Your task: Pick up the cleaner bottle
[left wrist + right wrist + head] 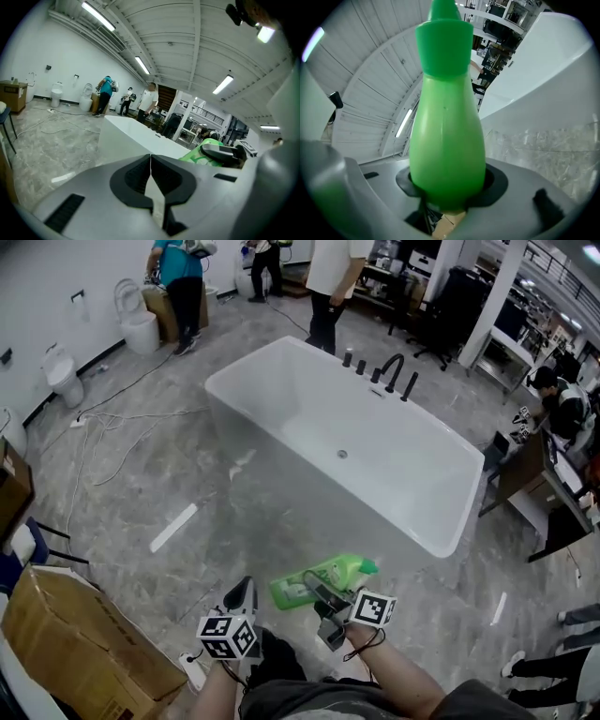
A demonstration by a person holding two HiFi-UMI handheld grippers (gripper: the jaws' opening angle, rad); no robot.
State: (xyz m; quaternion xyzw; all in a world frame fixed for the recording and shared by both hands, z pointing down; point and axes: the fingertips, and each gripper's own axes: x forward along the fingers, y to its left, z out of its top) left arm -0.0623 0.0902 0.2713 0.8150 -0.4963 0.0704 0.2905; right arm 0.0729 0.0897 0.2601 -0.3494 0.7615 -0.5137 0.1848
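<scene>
The green cleaner bottle (pixel 323 579) lies sideways in the air above the grey floor, its cap pointing right toward the bathtub. My right gripper (pixel 319 596) is shut on its wide body. In the right gripper view the bottle (pixel 447 136) fills the middle, wedged between the jaws of the right gripper (pixel 447 190), with its cap pointing away from the camera. My left gripper (pixel 246 594) hovers just left of the bottle, apart from it. Its jaws meet with nothing between them in the left gripper view (pixel 151 161), where a bit of the bottle (pixel 199 157) shows at the right.
A white freestanding bathtub (pixel 281 371) with black taps stands ahead. A cardboard box (pixel 84 643) sits at the lower left. Toilets (pixel 64 371) and loose cables (pixel 122 427) line the left wall. People stand at the back and at the right.
</scene>
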